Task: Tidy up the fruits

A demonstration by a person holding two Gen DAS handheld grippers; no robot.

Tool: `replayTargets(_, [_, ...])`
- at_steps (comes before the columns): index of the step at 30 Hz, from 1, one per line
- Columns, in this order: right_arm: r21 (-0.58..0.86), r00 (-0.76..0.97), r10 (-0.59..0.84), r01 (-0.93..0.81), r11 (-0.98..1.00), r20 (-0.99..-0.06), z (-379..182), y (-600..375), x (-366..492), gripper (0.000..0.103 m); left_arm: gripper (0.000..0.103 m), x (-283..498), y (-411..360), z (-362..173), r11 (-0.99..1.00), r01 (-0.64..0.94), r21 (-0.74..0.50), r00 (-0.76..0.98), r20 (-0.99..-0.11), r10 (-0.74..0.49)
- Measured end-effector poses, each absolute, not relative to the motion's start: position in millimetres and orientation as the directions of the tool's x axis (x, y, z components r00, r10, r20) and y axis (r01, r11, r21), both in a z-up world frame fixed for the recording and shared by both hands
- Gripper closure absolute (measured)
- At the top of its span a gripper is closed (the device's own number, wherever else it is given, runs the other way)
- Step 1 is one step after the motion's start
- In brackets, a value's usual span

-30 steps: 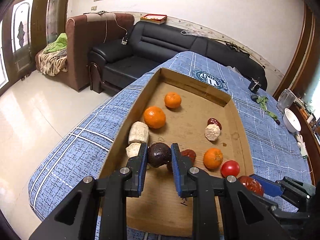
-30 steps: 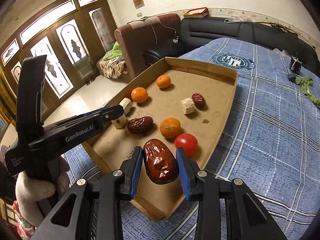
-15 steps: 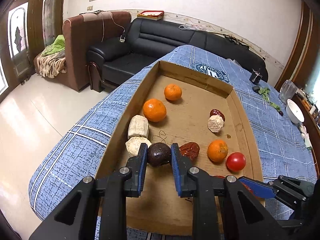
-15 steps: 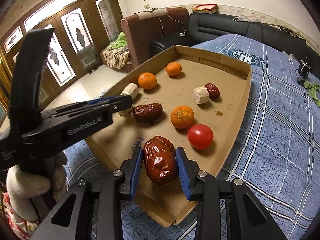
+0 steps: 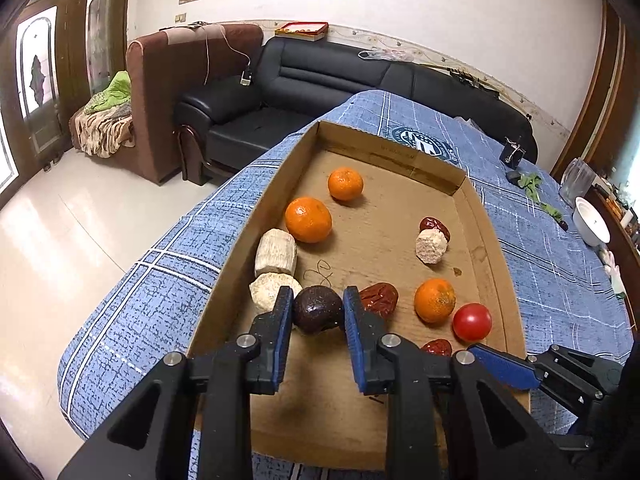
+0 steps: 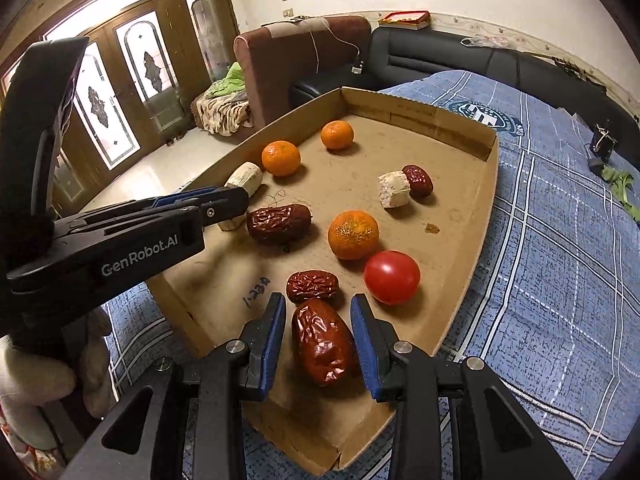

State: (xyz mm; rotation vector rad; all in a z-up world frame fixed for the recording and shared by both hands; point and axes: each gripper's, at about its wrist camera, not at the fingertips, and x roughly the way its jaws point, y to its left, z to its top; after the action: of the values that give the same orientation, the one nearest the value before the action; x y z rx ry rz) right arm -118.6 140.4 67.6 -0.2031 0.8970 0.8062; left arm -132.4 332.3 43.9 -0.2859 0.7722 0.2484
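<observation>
Left gripper (image 5: pixel 315 312) was closed on a dark round fruit (image 5: pixel 317 309), lower centre, above the cardboard tray (image 5: pixel 496 240). Right gripper (image 6: pixel 319 336) was clamped on a large red date (image 6: pixel 324 342). Release risked a roll toward the tomato (image 6: pixel 392 277) on the flat tray floor.

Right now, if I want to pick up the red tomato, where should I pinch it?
Pinch the tomato across its round middle, coming straight down from above. It's a smooth ball, so a higher or lower pinch would probably slip off. Avoid the side where the orange sits close.
</observation>
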Motion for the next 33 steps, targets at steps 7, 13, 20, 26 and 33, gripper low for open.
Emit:
replayTargets(7, [0.166,0.369,0.543,-0.693,0.702,-0.754,69.9,136.6,-119.1,0.056,0.049,-138.0,330.2,45.0,0.929,-0.329,-0.169,0.684,-0.721,0.111])
replayTargets(13, [0.181,0.394,0.559,-0.677,0.713,-0.729,79.2,124.6,-123.1,0.04,0.041,-145.8,329.7,50.1,0.923,-0.342,-0.175,0.678,-0.726,0.113])
replayTargets(20, [0.207,0.427,0.573,-0.646,0.734,-0.699,91.2,100.2,-130.3,0.034,0.034,-155.4,310.3,62.9,0.934,-0.332,-0.131,0.68,-0.72,0.141])
replayTargets(26, [0.228,0.474,0.569,-0.599,0.768,-0.672,100.4,69.4,-135.4,0.026,0.025,-167.7,286.3,82.5,0.928,-0.371,-0.037,0.703,-0.664,0.255])
replayTargets(33, [0.236,0.535,0.55,-0.545,0.805,-0.641,109.1,35.4,-142.3,0.021,0.006,-184.4,262.0,113.5,0.847,-0.524,0.084,0.7,-0.524,0.485])
